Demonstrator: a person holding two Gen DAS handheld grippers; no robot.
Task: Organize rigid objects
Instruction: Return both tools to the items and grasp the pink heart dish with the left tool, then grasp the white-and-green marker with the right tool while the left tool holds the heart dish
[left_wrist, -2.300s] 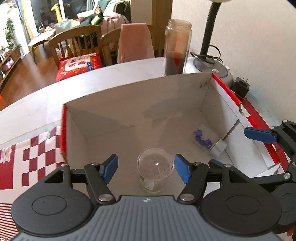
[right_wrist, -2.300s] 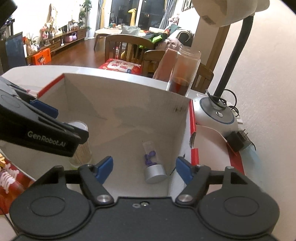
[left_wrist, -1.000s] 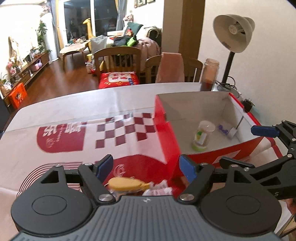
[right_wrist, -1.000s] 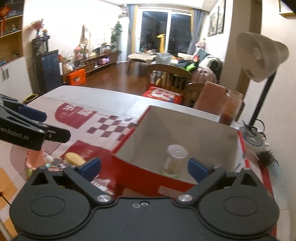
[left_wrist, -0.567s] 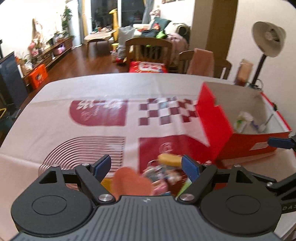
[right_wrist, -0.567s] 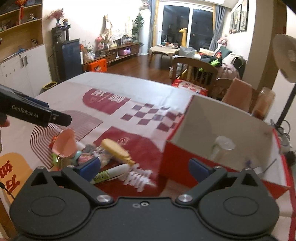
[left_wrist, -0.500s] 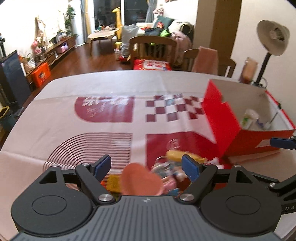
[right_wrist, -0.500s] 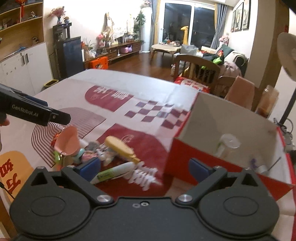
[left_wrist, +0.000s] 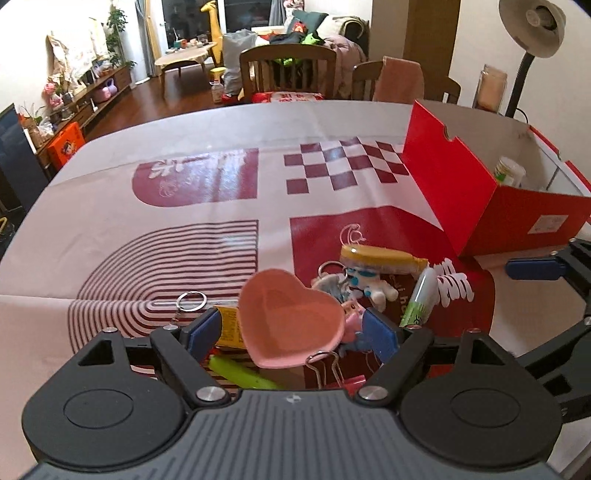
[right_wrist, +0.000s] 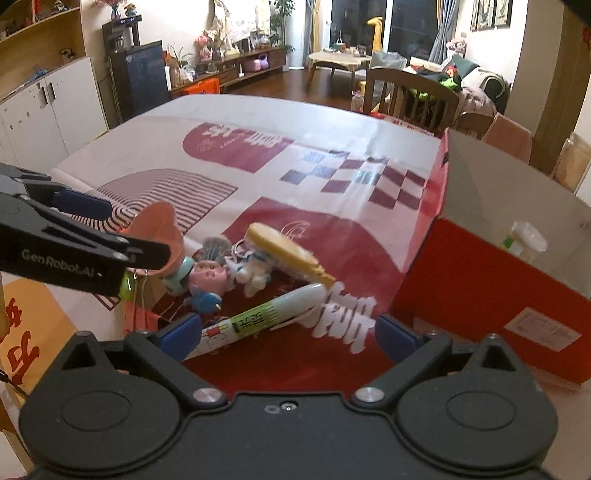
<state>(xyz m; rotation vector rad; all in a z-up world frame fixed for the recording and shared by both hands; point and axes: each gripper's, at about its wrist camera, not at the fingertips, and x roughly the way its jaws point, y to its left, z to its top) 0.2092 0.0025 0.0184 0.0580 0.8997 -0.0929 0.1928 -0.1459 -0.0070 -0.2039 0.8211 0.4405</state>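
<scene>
My left gripper (left_wrist: 291, 330) is open, low over a pile of small things on the red-and-white tablecloth. A pink heart-shaped dish (left_wrist: 288, 321) lies between its blue pads, with a gap on each side. Beyond the dish are a yellow brush (left_wrist: 380, 258), a white figurine keychain (left_wrist: 365, 284) and a green-and-white pen (left_wrist: 421, 295). My right gripper (right_wrist: 288, 336) is open just above the pen (right_wrist: 258, 317), holding nothing. The red box (right_wrist: 480, 288) stands at the right with a clear jar (right_wrist: 524, 236) upright inside.
A binder clip (left_wrist: 325, 365), a green marker (left_wrist: 240, 373) and a key ring (left_wrist: 191, 300) lie near my left fingers. A pink pig toy (right_wrist: 208, 275) and a blue bird toy (right_wrist: 207, 301) sit in the pile. A desk lamp (left_wrist: 532, 22) and chairs (left_wrist: 288, 70) stand behind the table.
Both grippers have left the box, swung left and come down over the pile. The jar stays in the box. The heart dish now sits between my left pads.
</scene>
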